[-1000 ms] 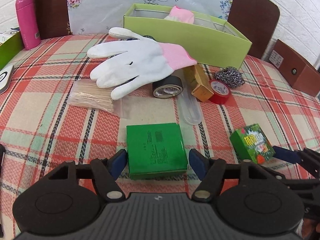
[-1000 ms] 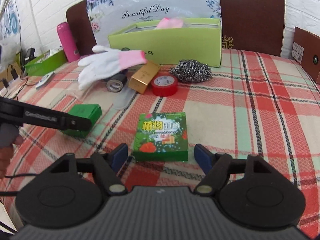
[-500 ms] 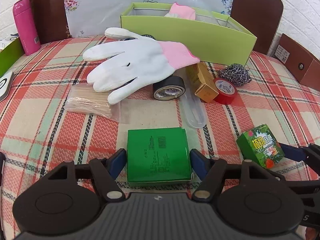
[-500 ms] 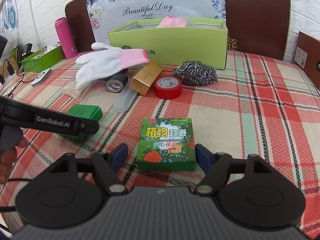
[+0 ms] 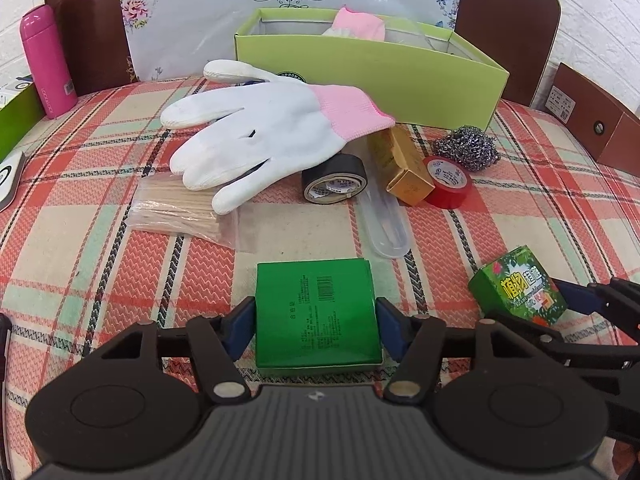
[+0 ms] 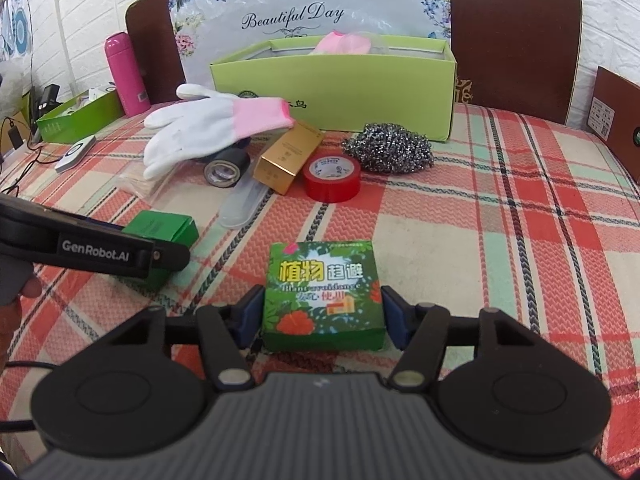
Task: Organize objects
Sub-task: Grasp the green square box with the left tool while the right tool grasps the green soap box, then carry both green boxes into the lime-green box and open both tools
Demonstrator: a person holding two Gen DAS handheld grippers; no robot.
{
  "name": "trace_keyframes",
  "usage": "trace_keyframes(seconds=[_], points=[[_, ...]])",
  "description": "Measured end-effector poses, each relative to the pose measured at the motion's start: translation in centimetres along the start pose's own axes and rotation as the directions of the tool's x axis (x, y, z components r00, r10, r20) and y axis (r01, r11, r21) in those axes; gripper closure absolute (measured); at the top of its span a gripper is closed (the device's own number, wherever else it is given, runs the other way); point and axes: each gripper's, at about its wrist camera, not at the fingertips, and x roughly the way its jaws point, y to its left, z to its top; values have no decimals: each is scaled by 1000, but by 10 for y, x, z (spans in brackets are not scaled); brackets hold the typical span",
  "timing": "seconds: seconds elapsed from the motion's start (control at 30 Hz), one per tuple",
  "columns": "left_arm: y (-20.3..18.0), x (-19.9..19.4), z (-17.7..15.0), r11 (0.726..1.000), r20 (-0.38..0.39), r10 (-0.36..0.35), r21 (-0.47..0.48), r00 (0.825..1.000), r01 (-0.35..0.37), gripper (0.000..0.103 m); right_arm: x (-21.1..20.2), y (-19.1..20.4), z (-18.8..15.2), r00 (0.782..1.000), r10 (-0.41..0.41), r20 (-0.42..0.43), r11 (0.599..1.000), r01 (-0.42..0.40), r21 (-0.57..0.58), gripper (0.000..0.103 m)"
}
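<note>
A plain green box (image 5: 318, 316) lies flat on the plaid tablecloth between the blue pads of my left gripper (image 5: 316, 322). Its jaws are closing, and both pads touch the box's sides. A printed green box with a red flower (image 6: 324, 296) sits between the pads of my right gripper (image 6: 322, 310). Those jaws are closing too, with the pads against the box. The left gripper (image 6: 160, 256) also shows in the right wrist view, around the plain green box (image 6: 164, 226). At the table's back stands an open lime-green box (image 5: 372, 68) holding a pink glove.
Beyond the grippers lie a white and pink glove (image 5: 264, 128), a bag of toothpicks (image 5: 176, 208), black tape (image 5: 334, 180), a gold box (image 5: 400, 164), red tape (image 5: 448, 176), a clear case (image 5: 384, 220) and a steel scourer (image 5: 466, 148). A pink bottle (image 5: 48, 60) stands far left.
Both grippers' pads have drawn in from a wider gap until they meet the sides of their boxes. Both boxes sit where they were.
</note>
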Motion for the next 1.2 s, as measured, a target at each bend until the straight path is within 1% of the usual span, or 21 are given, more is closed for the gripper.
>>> trace_keyframes(seconds=[0.13,0.23,0.33,0.5,0.67,0.77,0.83,0.9,0.97,1.07,1.2], points=[[1,-8,1,999,8,-39,15,999,38,40,-3,2,3,1000,25,-2,1000,-25,-6,43],[1,-22,5,997,48,-64,45,997,62,40,-10,4,10,999,50,21,999,-50,-11,43],[1,-38,17,995,106,-80,63,991,73,40,-19,5,24,996,60,66,998,-58,-27,43],[2,-59,51,993,214,-100,86,972,84,40,-31,4,53,987,63,151,997,-55,-56,43],[2,-66,95,994,314,-76,103,947,46,40,-32,-4,89,970,33,239,997,-17,-70,43],[4,-58,126,995,351,-54,97,935,21,40,-25,-14,115,955,-3,296,998,20,-53,43],[7,-45,148,997,359,-46,79,932,18,40,-14,-23,135,946,-37,322,998,51,-35,43],[11,-29,167,999,358,-19,55,933,0,40,0,-35,153,939,-66,337,997,72,-5,43],[13,-14,183,999,365,-8,47,931,-10,40,18,-51,171,936,-93,340,996,90,26,43],[17,11,204,999,354,15,39,935,-31,39,48,-74,193,936,-142,323,989,125,74,43],[21,38,222,998,334,25,49,942,-44,39,84,-92,211,939,-154,307,986,126,109,43]])
